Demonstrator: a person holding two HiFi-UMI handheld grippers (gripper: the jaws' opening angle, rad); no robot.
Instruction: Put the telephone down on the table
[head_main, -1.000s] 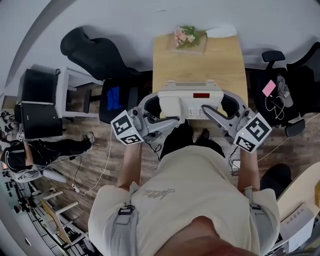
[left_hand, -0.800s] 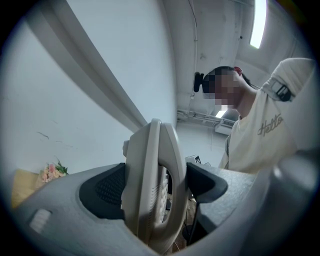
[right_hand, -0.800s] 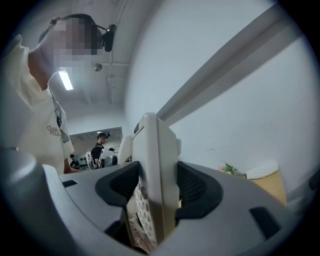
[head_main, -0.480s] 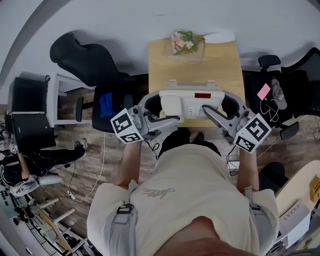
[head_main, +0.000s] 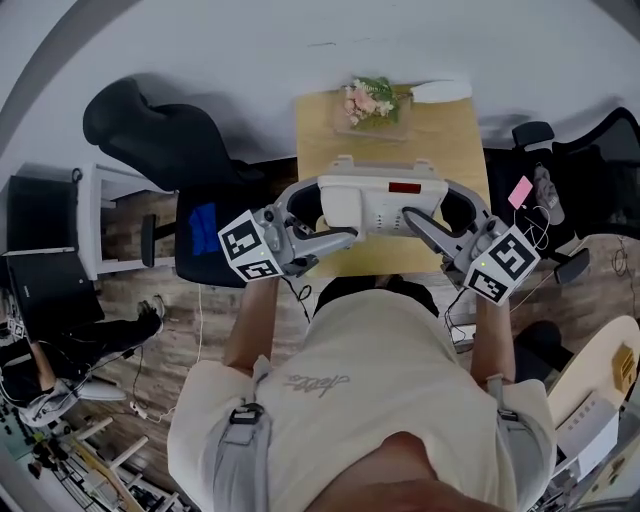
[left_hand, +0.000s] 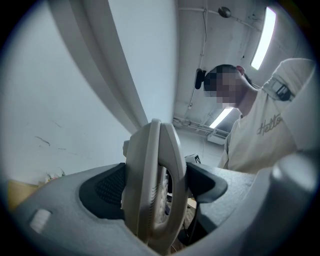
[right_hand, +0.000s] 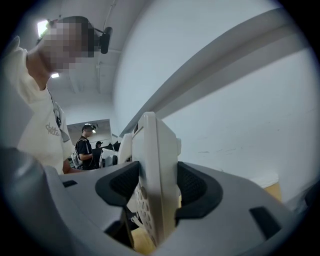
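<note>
One pale wooden table is seen against a white wall, with plank flooring around it. A black office chair is parked just beside the table's left edge. At the far end of the tabletop a bunch of pink flowers is laid.

Over the near part of the table a cream telephone is held, its handset on the left and a small red display on the right. It is carried between both grippers. Whether its base touches the wood cannot be told.

The left gripper is clamped on the handset end. In the left gripper view the dark pads are pressed against both faces of the telephone.

The right gripper is clamped on the keypad end. In the right gripper view its jaws are pinched on the edge of the telephone, with round keys visible on one face.

A small pink card is seen on a chair at the right.
</note>
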